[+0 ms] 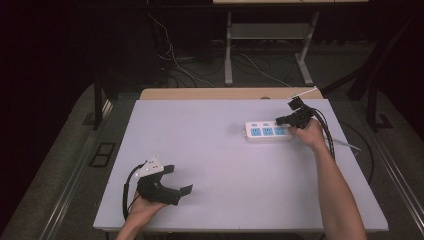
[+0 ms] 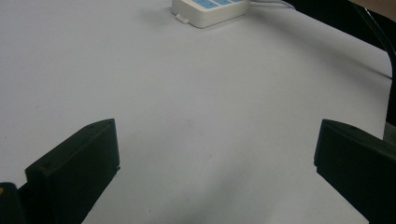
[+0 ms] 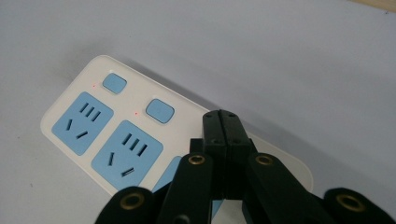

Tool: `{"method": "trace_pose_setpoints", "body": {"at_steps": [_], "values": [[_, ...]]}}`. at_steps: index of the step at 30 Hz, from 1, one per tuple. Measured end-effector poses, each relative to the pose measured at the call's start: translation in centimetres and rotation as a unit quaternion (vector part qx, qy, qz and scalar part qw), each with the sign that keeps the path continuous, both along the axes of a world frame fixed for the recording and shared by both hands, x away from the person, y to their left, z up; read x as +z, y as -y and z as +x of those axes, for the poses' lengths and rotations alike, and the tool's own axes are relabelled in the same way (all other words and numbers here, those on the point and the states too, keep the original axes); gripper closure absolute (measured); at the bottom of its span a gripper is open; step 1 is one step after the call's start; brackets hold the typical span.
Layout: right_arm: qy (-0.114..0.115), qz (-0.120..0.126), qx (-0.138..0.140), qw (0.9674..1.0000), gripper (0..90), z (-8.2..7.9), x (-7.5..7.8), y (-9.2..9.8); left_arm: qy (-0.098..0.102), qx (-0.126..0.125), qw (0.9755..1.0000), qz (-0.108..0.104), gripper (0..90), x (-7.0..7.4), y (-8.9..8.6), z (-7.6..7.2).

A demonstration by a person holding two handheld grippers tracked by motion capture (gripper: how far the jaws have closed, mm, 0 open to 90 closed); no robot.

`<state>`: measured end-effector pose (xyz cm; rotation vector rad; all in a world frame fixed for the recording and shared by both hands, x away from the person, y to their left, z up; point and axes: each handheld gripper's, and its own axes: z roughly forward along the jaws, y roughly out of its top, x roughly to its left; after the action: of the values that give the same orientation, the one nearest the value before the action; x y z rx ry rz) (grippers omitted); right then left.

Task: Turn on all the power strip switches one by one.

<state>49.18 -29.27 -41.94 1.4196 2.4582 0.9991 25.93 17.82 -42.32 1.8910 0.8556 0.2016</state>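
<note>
**Closed right gripper over the power strip, left gripper open and idle**

A pale grey table (image 1: 220, 165) takes up most of the high view. On its far right part lies a white power strip (image 1: 268, 131) with blue sockets in a row and small blue switches beside them; two tiny red lights glow next to the switches in the right gripper view. The right gripper (image 1: 291, 120) hangs over the strip's right end, its jaws pressed flat together with nothing between them, tips above the third socket; whether they touch the strip I cannot tell. The left gripper (image 1: 179, 181) rests at the table's near left, well apart from the strip, jaws spread wide over bare tabletop
</note>
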Motion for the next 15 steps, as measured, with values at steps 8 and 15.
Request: {"method": "trace_pose_setpoints", "body": {"at_steps": [8, 15], "values": [[-0.007, 0.000, -0.008, 0.9999, 90.0, 0.1, 0.2, 0.1, 0.000, 0.003, 1.0000, -0.005, 0.0, 0.0, -0.3, 0.0], [0.013, 0.021, -0.012, 0.9996, 89.9, -0.3, 1.1, -0.1, 0.001, 0.001, 1.0000, -0.005, 0.0, 0.1, -0.2, -0.1]]}}
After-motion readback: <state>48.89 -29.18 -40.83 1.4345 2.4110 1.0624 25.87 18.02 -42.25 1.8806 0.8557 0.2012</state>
